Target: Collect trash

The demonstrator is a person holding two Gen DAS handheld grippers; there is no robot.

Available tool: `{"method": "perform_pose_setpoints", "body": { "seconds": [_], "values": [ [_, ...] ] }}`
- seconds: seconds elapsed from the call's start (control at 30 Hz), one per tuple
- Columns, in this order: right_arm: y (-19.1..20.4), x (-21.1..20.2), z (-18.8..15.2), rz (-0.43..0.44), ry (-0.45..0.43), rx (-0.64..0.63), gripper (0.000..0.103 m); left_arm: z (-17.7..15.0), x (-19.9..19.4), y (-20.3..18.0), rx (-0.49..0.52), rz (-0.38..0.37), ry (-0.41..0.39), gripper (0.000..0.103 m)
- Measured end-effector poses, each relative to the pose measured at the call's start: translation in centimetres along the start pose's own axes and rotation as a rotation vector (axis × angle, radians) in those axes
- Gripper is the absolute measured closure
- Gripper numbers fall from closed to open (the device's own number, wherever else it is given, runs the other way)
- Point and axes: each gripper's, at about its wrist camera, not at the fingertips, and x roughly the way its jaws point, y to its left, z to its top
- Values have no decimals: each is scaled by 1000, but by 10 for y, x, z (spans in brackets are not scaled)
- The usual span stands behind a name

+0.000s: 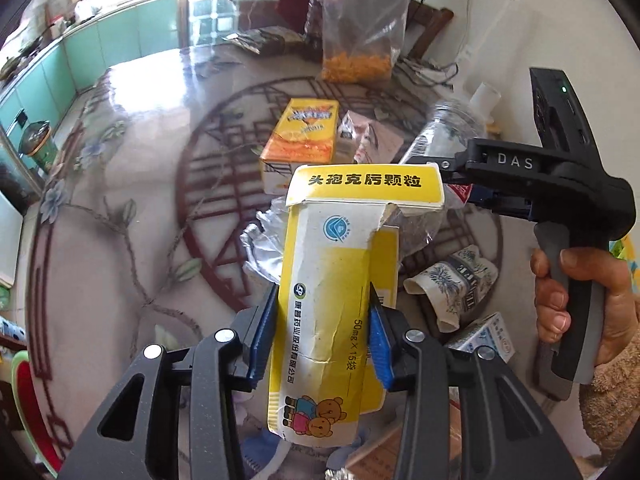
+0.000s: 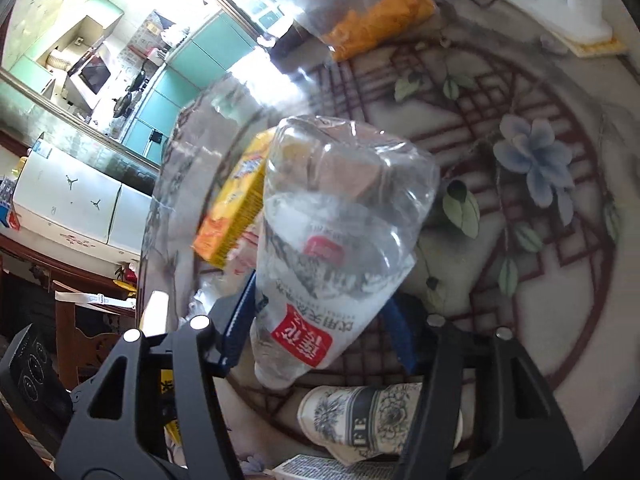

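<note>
In the left wrist view my left gripper [image 1: 322, 322] is shut on a yellow and white medicine box [image 1: 332, 280], its blue pads pressing both long sides, the torn flap pointing away. To the right a hand holds my right gripper [image 1: 460, 182], shut on a crushed clear plastic bottle [image 1: 444, 136] with a white cap. The right wrist view shows that gripper [image 2: 320, 328] clamping the bottle [image 2: 340, 220] near its red label, tilted above the table.
On the patterned round table [image 1: 132, 184] lie an orange carton [image 1: 300, 136], a blue-patterned paper cup [image 1: 456, 284], a small white box [image 1: 484, 336], crumpled clear wrap [image 1: 264, 236] and a bag of orange snacks [image 1: 360, 40]. The cup [image 2: 368, 420] lies right under the right gripper.
</note>
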Motion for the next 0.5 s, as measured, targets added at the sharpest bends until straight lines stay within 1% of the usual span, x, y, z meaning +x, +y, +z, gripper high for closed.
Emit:
{"method": "perform_pose_setpoints", "body": {
  "seconds": [0.13,0.27,0.5],
  "values": [
    [13,-27,1,-5,-55,-39,46,-8,-35,15,-65,6,-69,64],
    [32,-45,-4,-2,-92,-83,46,-19,-62,31,-133,31,-113,64],
    [53,-47,-18,18,-81,-128,46,-45,-92,57,-231,86,-154,64]
  ]
}}
